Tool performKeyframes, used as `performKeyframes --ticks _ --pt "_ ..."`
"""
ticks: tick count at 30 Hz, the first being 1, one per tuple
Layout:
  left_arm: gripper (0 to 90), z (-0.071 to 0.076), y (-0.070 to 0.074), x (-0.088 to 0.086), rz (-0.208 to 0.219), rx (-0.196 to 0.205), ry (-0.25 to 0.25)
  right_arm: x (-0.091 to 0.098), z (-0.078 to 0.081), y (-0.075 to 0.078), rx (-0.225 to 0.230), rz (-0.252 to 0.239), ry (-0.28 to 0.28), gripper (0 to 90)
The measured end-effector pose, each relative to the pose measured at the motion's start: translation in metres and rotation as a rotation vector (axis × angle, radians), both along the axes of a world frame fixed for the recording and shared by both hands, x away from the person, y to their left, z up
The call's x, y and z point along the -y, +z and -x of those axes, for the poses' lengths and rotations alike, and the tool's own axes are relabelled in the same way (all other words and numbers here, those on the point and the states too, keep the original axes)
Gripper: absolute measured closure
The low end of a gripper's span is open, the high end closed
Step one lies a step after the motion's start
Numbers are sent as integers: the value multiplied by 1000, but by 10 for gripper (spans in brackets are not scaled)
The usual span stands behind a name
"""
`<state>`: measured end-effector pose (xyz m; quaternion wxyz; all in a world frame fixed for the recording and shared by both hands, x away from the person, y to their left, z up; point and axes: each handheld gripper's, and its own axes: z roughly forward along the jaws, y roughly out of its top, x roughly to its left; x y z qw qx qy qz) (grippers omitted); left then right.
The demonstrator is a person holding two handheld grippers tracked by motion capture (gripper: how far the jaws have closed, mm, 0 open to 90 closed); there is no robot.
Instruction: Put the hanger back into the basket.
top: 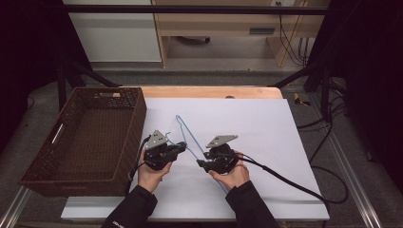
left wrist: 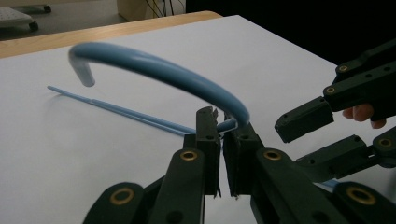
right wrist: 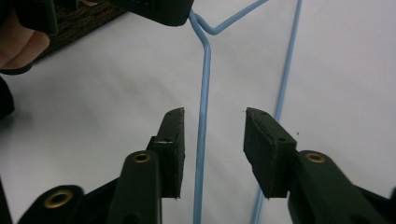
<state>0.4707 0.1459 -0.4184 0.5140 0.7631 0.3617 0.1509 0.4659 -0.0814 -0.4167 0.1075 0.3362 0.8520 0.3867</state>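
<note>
**Blue wire hanger pinched at its neck on the white sheet**

The blue wire hanger is lying on the white sheet that is covering the wooden table, roughly at the sheet's middle, between the two hands. In the left gripper view its hook is arching up and over from the jaws, while a straight arm of the wire is running away across the sheet.

The left gripper is clamping the hanger at the base of that hook, its jaws closed on the wire with hardly a gap between them. The left hand is holding it just beside the basket.

The right gripper is standing with its jaws parted. One straight length of the hanger is passing between them, close to one pad but not pressed by either. The right hand is resting on the sheet.

A dark woven basket is sitting at the table's left edge, well apart from the hanger.
</note>
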Motion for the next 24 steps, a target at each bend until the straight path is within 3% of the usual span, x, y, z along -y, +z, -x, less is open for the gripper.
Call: performKeyframes --ticks 5,8,13,14,22,24 --pt "849 0 1 1 -2 -3 2 -13 -1 1 -4 54 10 598" --pt "849 0 1 1 -3 -4 0 -18 -4 -3 -25 101 -7 678" --pt "849 1 1 2 -9 -2 0 -20 -5 -7 -41 115 -13 780" --pt "849 1 1 2 -10 -3 1 -20 -5 -7 -48 106 0 857" --pt "840 2 2 4 -14 15 -8 -19 -3 -5 -50 111 -33 877" --pt "795 3 5 2 -4 22 -15 -18 -3 -3 -46 104 -35 878"
